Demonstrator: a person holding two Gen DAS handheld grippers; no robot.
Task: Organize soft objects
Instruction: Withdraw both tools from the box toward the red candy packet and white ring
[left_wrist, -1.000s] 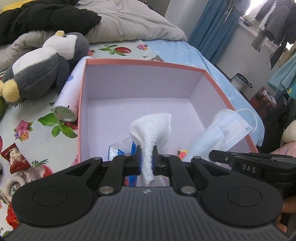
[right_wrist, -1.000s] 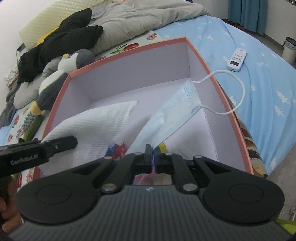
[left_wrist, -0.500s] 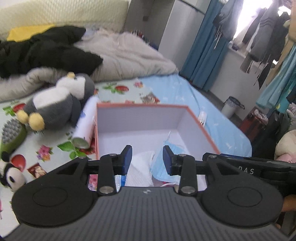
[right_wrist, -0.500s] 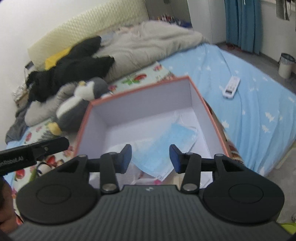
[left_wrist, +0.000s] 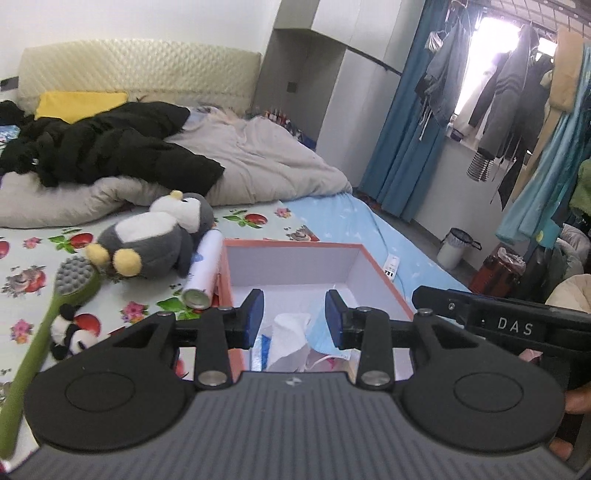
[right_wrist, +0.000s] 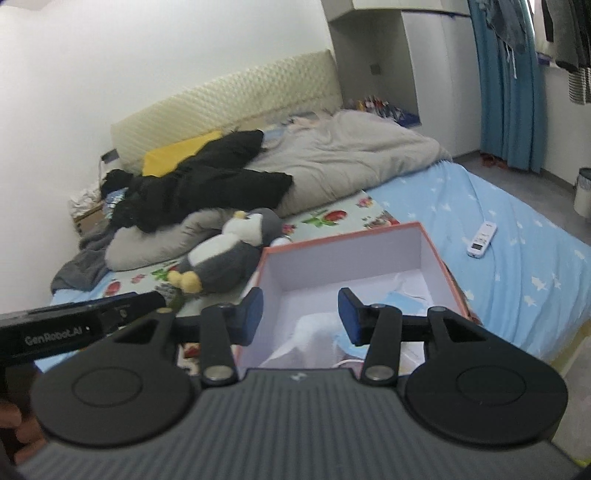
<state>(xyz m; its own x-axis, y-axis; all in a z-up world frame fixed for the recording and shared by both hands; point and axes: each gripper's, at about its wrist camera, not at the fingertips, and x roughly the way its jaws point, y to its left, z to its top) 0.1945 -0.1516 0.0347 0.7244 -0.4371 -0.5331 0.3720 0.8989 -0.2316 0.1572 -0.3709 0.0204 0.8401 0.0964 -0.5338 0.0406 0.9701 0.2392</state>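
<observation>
A pink-rimmed box (left_wrist: 295, 245) stands on the bed, and in it lie a white cloth (left_wrist: 288, 332) and a blue face mask (left_wrist: 317, 343). My left gripper (left_wrist: 294, 314) hangs open above the box's near edge, holding nothing. My right gripper (right_wrist: 301, 314) is open too, over the same box (right_wrist: 343, 236), with the cloth (right_wrist: 314, 332) and mask (right_wrist: 406, 301) below it. A grey and white penguin plush (left_wrist: 147, 243) lies left of the box. A small panda plush (left_wrist: 68, 332) sits nearer, at the left.
A green long-handled brush (left_wrist: 48, 317) and a white spray can (left_wrist: 205, 266) lie left of the box. A white remote (right_wrist: 482, 240) rests on the blue sheet to the right. A grey duvet (left_wrist: 258, 162) and black jacket (left_wrist: 103, 147) fill the far bed.
Both grippers let go: the left dropped the white cloth and the right the face mask into the box. Both opened, rose and drew back from it.
</observation>
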